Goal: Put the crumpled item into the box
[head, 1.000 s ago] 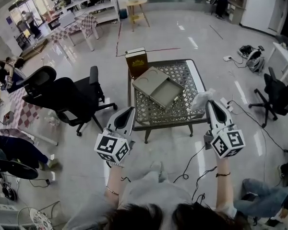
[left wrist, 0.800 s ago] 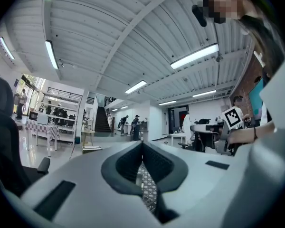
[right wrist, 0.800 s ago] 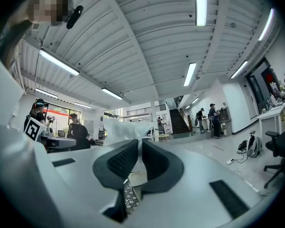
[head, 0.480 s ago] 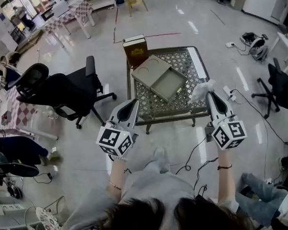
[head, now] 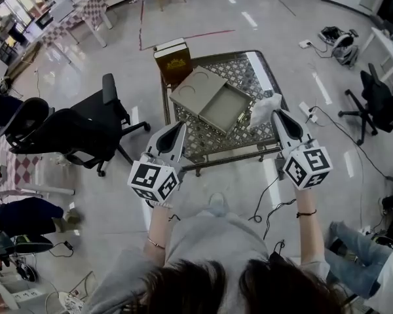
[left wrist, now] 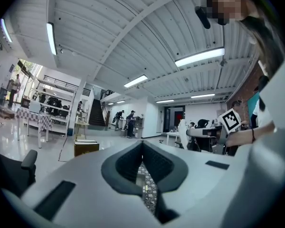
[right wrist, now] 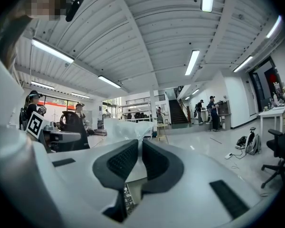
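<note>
The right gripper (right wrist: 138,145) has its jaws clenched on the crumpled item (right wrist: 125,128) — a thin white wad that sticks up and out past the tips. In the head view it hangs over the near right part of the tabletop (head: 257,77), a metal lattice. The box (head: 224,108) lies open on the tabletop, just left of the right jaws and a little beyond them, its tray facing up. The left gripper (left wrist: 142,144) has its jaws closed together with nothing between them, the tips at the tabletop's near edge — the box is ahead of them and to their right. A brown case (head: 173,63) stands well beyond the left jaws, by the far left corner.
</note>
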{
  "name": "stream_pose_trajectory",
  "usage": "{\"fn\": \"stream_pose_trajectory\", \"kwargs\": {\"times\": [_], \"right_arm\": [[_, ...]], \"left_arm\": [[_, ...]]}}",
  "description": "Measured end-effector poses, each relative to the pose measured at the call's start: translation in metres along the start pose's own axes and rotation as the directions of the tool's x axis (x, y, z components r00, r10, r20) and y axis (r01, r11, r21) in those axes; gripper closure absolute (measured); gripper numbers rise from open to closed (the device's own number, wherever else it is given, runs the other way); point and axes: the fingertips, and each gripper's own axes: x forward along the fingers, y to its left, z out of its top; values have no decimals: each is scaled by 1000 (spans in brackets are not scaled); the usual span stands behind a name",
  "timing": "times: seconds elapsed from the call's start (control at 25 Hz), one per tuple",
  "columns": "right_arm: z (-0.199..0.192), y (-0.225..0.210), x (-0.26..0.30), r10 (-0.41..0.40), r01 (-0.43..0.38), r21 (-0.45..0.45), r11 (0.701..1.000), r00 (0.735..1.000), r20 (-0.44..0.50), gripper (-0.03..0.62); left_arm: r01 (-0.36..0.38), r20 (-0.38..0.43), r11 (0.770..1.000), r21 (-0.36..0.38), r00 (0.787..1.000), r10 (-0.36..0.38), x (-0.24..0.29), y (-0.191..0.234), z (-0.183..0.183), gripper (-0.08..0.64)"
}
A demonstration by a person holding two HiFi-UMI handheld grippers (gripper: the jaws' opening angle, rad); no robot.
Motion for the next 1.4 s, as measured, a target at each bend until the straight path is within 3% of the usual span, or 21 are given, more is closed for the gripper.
{"fn": "stream_pose_trajectory", "kwargs": {"times": [0.44, 0.72, 1.08, 1.4], "right_arm": [[-21, -15, 28, -15, 17, 36, 999, 999, -46, 546], [-31, -36, 55, 7, -2, 56, 998, 996, -84, 546], [-37, -70, 119, 109, -102, 56, 993, 983, -147, 546], [-56, -87, 177, 228, -221, 58, 974, 946, -229, 546]], "left_arm": [[22, -44, 999, -32, 999, -23, 25, 11, -21, 542], [-6, -77, 998, -63, 997, 1, 50, 21, -34, 543], [-77, -108, 991, -110, 992, 65, 98, 35, -48, 541], [-154, -135, 978, -144, 982, 134, 138, 50, -62, 542]]}}
